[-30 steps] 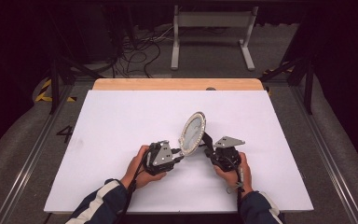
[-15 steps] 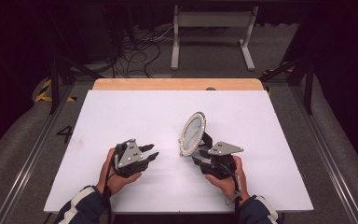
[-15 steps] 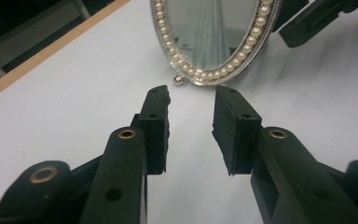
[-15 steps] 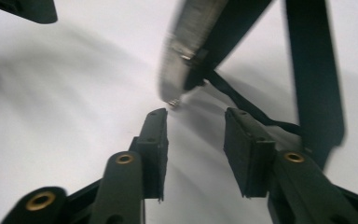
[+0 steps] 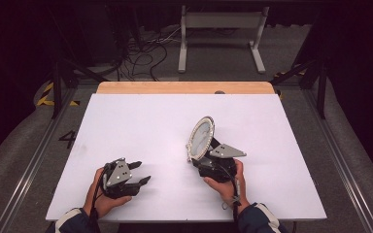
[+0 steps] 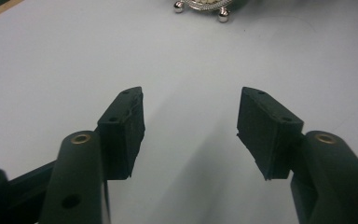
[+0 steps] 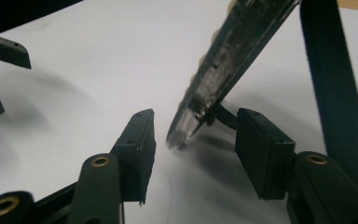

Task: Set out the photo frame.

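Wore dark sleeves with pale stripes at both cuffs. Held a black left gripper (image 5: 143, 172) and a black right gripper (image 5: 194, 155), each topped by a grey three-cornered plate. Carried brass-ringed screw holes in matte black jaws, blocky ribbed pads (image 6: 123, 123) and a thin black cable.

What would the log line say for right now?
oval picture frame: standing on table | right gripper: open, jaws just opening, frame's edge between | left gripper: open, nothing held
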